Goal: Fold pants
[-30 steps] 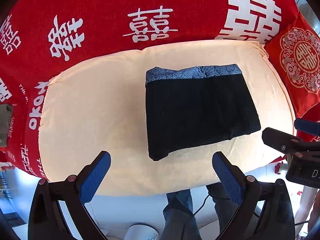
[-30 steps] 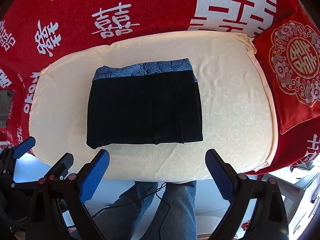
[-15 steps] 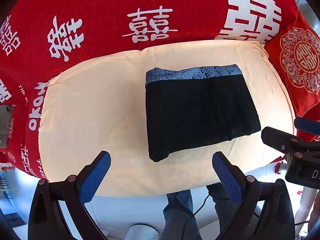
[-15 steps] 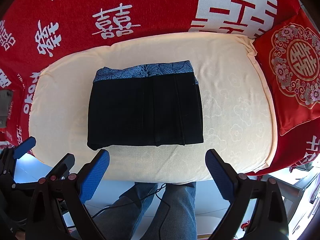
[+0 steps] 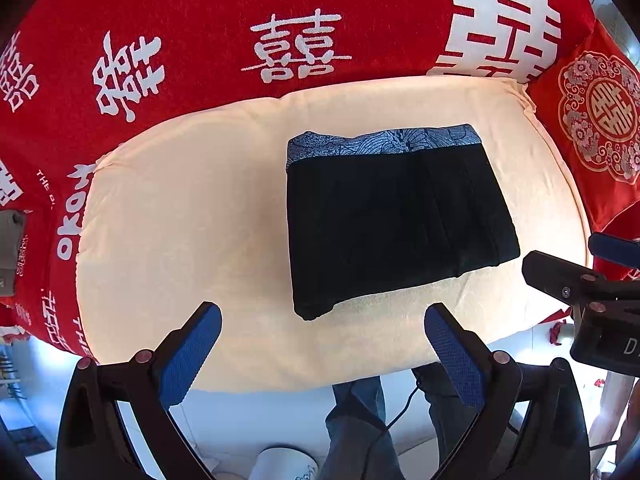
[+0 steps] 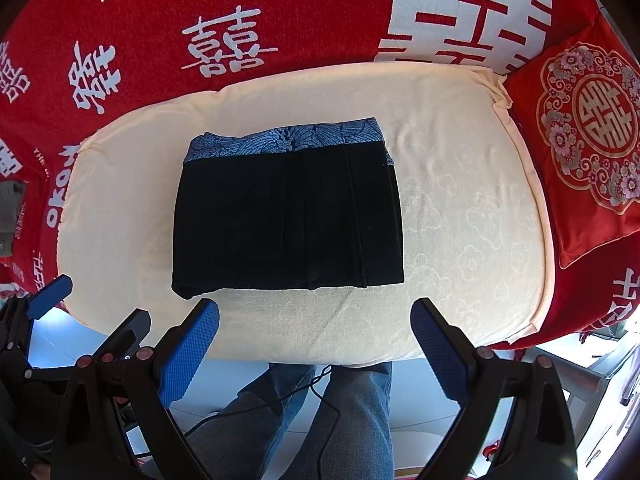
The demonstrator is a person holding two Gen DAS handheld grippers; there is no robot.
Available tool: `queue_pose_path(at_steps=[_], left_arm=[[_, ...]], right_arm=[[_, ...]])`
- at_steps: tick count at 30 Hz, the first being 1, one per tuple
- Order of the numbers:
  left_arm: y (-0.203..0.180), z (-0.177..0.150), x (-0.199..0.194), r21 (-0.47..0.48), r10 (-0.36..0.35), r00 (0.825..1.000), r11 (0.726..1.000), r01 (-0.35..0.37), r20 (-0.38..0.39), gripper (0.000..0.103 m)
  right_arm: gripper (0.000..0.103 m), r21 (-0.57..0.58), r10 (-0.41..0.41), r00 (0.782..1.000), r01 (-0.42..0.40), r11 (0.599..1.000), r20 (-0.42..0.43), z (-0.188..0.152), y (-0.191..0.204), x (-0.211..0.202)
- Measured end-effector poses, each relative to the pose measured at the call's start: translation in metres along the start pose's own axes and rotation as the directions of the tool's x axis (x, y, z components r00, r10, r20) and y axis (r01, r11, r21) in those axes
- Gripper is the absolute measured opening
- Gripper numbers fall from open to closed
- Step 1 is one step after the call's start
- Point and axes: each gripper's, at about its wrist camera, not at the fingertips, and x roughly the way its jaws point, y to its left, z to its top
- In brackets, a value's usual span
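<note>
Both tools hang off the near edge of the cream towel-covered cushion [image 6: 460, 240], their blue-padded fingers spread wide and holding nothing. From the left tool [image 5: 322, 344], the black folded pants with a blue patterned waistband [image 5: 396, 224] lie ahead and toward the right, well clear of its fingertips [image 5: 452, 344], with the nearest corner of the fold pointing at the gap between them. From the right tool [image 6: 314, 336], the pants [image 6: 288, 216] lie ahead and slightly left, their near edge just beyond its left fingertip [image 6: 192, 344] and not touching it. The pants rest flat, waistband toward the far edge. A red blanket with white characters [image 6: 280, 8] covers the backdrop, and a red embroidered pillow [image 6: 592, 128] sits at the right end.
</note>
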Motion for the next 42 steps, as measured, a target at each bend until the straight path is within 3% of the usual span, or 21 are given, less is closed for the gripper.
queue_pose_path(at_steps=[42], left_arm=[[0.0058, 0.0007, 0.0010, -0.001, 0.001, 1.000, 1.000, -0.001, -0.014, 0.102]], right_arm=[[0.097, 0.016, 0.001, 1.000, -0.001, 1.000, -0.001, -0.0051, 0.0023, 0.0018]])
